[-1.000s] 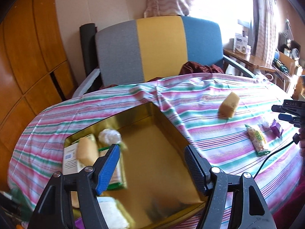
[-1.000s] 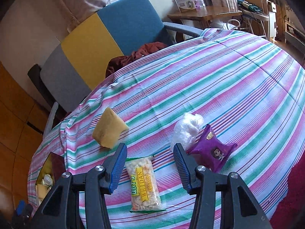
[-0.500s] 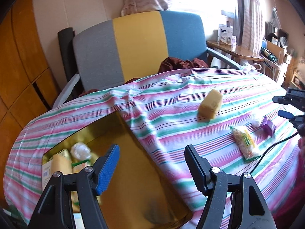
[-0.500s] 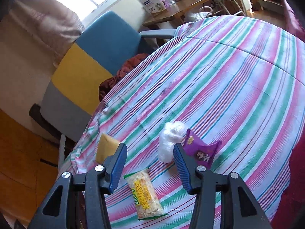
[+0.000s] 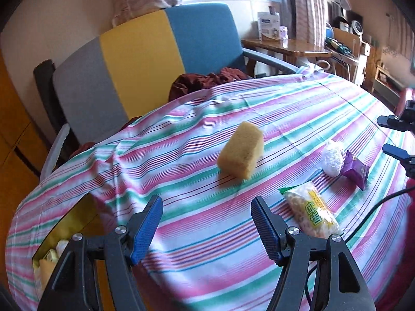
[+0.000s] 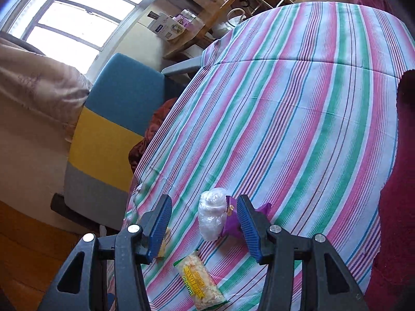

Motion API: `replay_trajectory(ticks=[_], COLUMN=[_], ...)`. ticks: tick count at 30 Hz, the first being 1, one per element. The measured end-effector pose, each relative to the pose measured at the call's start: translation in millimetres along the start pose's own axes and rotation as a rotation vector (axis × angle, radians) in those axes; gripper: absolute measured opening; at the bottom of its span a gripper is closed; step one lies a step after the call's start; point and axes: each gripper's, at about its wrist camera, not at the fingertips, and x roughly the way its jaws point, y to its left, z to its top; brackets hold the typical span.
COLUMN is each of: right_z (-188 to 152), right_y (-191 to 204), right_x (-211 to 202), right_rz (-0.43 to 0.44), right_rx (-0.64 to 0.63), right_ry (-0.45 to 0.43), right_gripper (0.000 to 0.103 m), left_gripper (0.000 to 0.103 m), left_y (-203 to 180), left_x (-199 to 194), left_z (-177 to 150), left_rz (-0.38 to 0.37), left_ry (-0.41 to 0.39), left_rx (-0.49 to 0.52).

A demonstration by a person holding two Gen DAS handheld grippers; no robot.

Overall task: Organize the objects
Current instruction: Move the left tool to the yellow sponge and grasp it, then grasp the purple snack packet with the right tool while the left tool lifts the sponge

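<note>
Four loose items sit on the striped worktop [image 5: 259,103]: yellow sponge [image 5: 240,153], white plastic-wrapped wad [image 6: 212,215], purple snack packet [image 5: 355,169], and clear snack bag [image 5: 312,212]. The gold box [image 5: 59,235], with things already in it, shows at the worktop's near left corner. Left tool [image 5: 206,226] is open and empty, aimed toward the sponge but well short. Right tool [image 6: 205,226] is open and empty, framing the wad without touching it. Sponge looks light, soft and squashy, so pinch across its narrow sides. Wad is likely light and crinkly, slippery film; grab its middle. Packets probably thin, crushable, sliding on cloth; take by an edge or across the width.
</note>
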Motion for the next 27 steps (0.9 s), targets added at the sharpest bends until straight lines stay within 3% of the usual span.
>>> replay_trajectory(ticks=[12,16,22,23,25,27], right_z=[-11,-14,-16,-16,-16,-16], right_y=[10,11,13,12,12,12], right_x=[20,25,32,33,34,35], right_rz=[0.024,0.023,0.014,0.011,0.003,-0.004], right_rx=[-0.051,-0.058,-0.070,-0.071,-0.074,-0.079], right_ry=[0.123,0.148,0.168,0.168,0.169,0.169], right_gripper=[0.053,0.053,0.053,0.053,0.053,0.053], left_gripper=[0.074,0.076,0.079,0.077,0.057,0.048], left_y=[-14,-26,-36,-35,-29,-26], left_x=[60,74,108,113,123,122], left_z=[45,56,62,62,61,57], left_rz=[-0.085,-0.126,-0.105,-0.108,-0.139,-0.163], left_ry=[0.015,0.008,0.049,0.057,0.087,0.097], left_rx=[0.080,0.153,0.225,0.212,0.159,0.102])
